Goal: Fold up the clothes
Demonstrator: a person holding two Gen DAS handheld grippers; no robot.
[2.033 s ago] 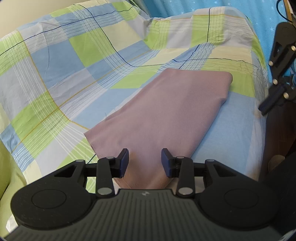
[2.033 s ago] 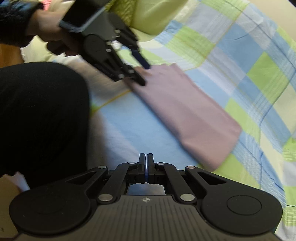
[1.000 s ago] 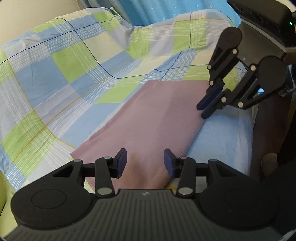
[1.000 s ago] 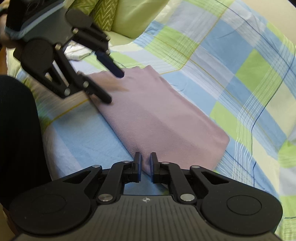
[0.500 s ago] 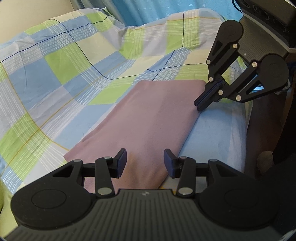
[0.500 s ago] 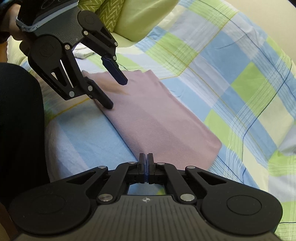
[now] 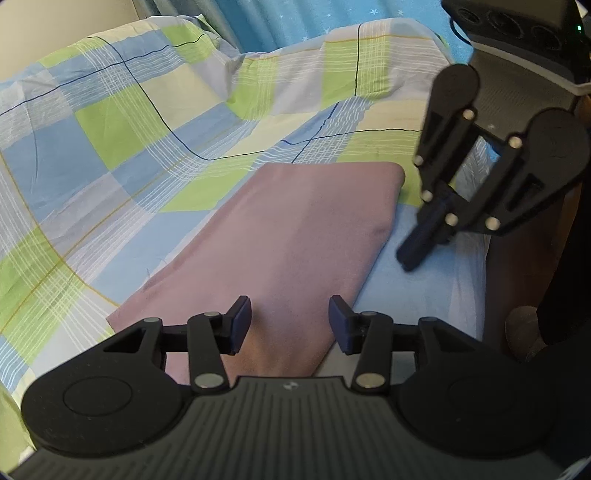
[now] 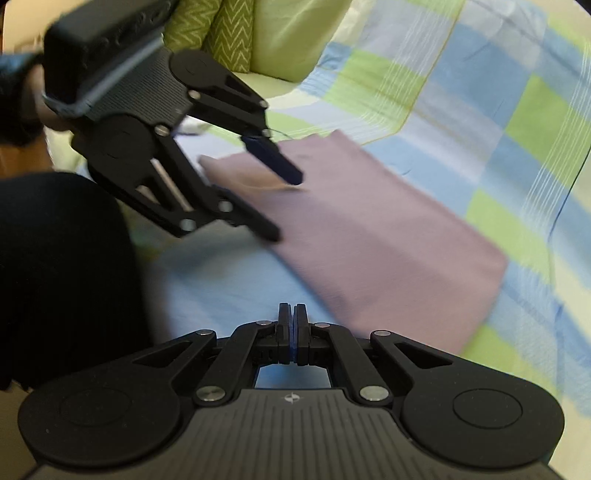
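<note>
A mauve cloth, folded into a long flat rectangle, lies on the checked bedsheet. My left gripper is open just above the cloth's near end, nothing between its fingers. My right gripper is shut and empty, its tips down on the blue sheet just right of the cloth's far end. In the right wrist view the shut right gripper hovers over blue sheet beside the cloth. The open left gripper straddles the cloth's far end there.
Green pillows lie at the head of the bed. A person's dark-clothed leg stands by the bed's side edge. A blue star-print curtain hangs behind the bed. A hand holds the left gripper.
The right gripper came in to the cloth's far corner, opened slightly, shut again, and has slid off onto the blue sheet. The left gripper has stayed open over the near end.
</note>
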